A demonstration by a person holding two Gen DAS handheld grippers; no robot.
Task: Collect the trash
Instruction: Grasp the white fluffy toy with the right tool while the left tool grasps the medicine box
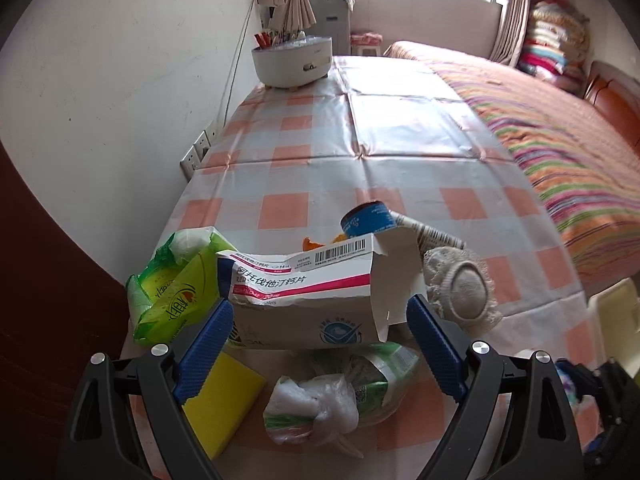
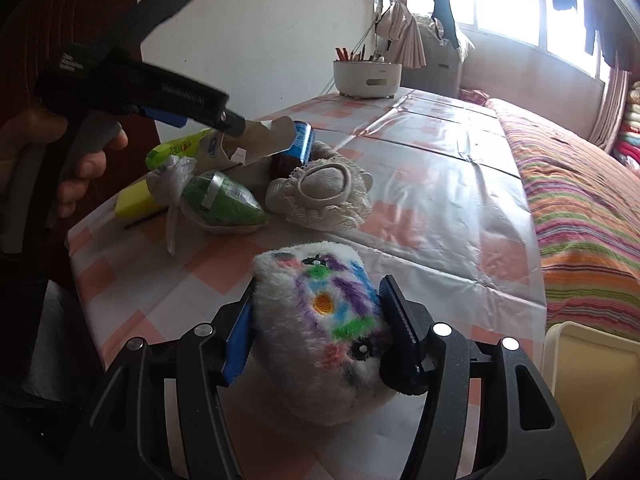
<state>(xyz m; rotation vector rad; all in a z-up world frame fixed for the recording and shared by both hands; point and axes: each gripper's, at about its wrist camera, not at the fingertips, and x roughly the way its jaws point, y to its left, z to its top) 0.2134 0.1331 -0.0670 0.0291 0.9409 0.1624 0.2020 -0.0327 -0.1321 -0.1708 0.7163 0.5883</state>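
Torn white-and-pink cardboard medicine box (image 1: 312,300), light and crushable, sits between the left gripper's (image 1: 320,320) open jaws, best pinched across its flat sides, while the right gripper (image 2: 316,320) squeezes a fluffy multicoloured plush toy (image 2: 320,332).

hidden: blue can (image 1: 370,219) base behind medicine box (image 1: 304,292) | cut off: cream bin (image 2: 592,372) at edge

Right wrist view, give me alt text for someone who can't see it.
The right gripper clamps a fluffy white toy with coloured patches above a checked tablecloth. Behind, the left gripper reaches a torn box among wrappers.
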